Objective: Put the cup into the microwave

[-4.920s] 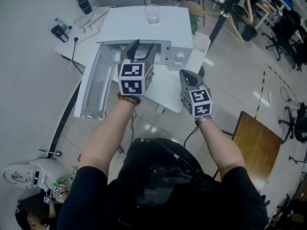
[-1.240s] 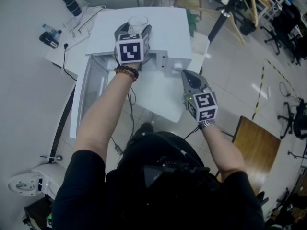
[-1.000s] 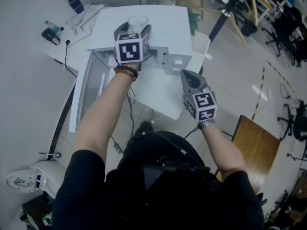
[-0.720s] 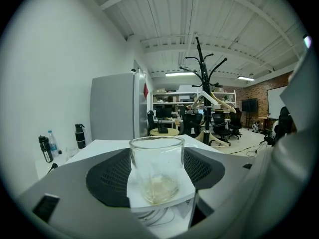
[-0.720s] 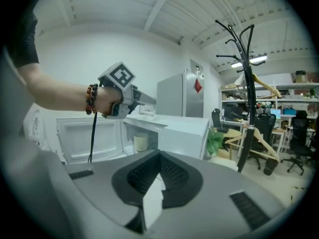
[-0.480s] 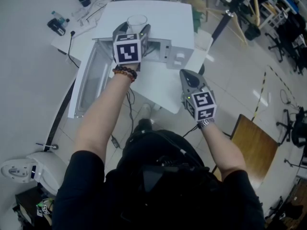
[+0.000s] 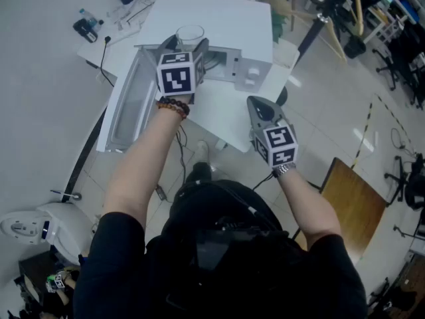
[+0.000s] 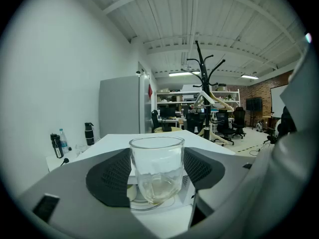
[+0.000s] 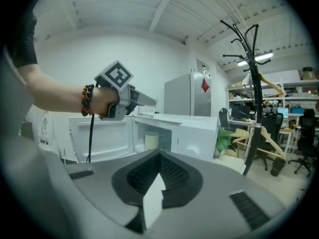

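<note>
A clear glass cup [image 7: 190,34] sits between the jaws of my left gripper [image 7: 185,42], which is shut on it at the front edge of the white microwave's top [image 7: 229,22]. In the left gripper view the cup [image 8: 157,168] fills the gap between the dark pads [image 8: 110,177], held upright. The microwave door [image 7: 131,102] stands swung open to the left. My right gripper [image 7: 256,104] hangs shut and empty to the right of the oven, its jaws [image 9: 158,159] closed together. From there I see the open cavity [image 9: 149,136] with a pale cylinder inside, and the left gripper [image 9: 130,99] above it.
Bottles [image 7: 86,28] and cables lie on the side table left of the microwave. A wooden table [image 7: 352,198] stands at the right, office chairs and a coat stand [image 9: 251,83] beyond. A white machine [image 7: 33,226] sits on the floor at the lower left.
The left gripper has drawn the cup back from the middle of the microwave's top to its front edge. The right gripper has shifted slightly.
</note>
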A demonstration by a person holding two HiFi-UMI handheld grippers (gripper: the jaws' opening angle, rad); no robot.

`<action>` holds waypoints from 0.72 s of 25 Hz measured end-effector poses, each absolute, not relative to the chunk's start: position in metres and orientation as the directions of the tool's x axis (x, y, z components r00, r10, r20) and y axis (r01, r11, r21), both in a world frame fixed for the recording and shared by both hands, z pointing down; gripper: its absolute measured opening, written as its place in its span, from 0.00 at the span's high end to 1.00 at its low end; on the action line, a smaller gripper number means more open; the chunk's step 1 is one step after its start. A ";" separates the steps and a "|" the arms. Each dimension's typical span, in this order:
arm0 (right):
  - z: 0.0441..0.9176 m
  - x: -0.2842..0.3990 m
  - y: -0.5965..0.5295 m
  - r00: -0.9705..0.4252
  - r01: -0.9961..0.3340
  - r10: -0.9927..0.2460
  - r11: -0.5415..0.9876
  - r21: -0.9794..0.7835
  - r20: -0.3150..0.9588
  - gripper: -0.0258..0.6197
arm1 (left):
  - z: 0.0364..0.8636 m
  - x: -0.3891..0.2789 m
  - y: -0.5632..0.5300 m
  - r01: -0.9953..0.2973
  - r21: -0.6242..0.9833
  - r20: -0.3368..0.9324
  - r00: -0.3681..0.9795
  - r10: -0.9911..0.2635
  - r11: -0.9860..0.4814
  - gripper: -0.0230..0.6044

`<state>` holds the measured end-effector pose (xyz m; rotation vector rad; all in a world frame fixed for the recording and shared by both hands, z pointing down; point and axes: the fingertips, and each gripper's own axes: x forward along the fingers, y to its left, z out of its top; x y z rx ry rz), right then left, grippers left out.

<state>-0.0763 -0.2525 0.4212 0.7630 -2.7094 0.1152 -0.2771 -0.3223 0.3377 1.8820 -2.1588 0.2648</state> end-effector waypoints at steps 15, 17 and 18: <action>0.438 -0.097 -0.231 -0.819 -0.484 -0.449 0.875 -0.011 0.356 0.96 | 0.373 -0.282 -0.285 -0.988 0.048 0.331 -0.120 -0.936 0.143 0.44; 0.440 -0.099 -0.229 -0.820 -0.481 -0.444 0.876 -0.015 0.361 0.96 | 0.380 -0.281 -0.281 -0.988 0.054 0.335 -0.117 -0.935 0.143 0.44; 0.442 -0.101 -0.229 -0.820 -0.480 -0.442 0.877 -0.016 0.363 0.96 | 0.384 -0.282 -0.280 -0.988 0.056 0.339 -0.115 -0.934 0.142 0.44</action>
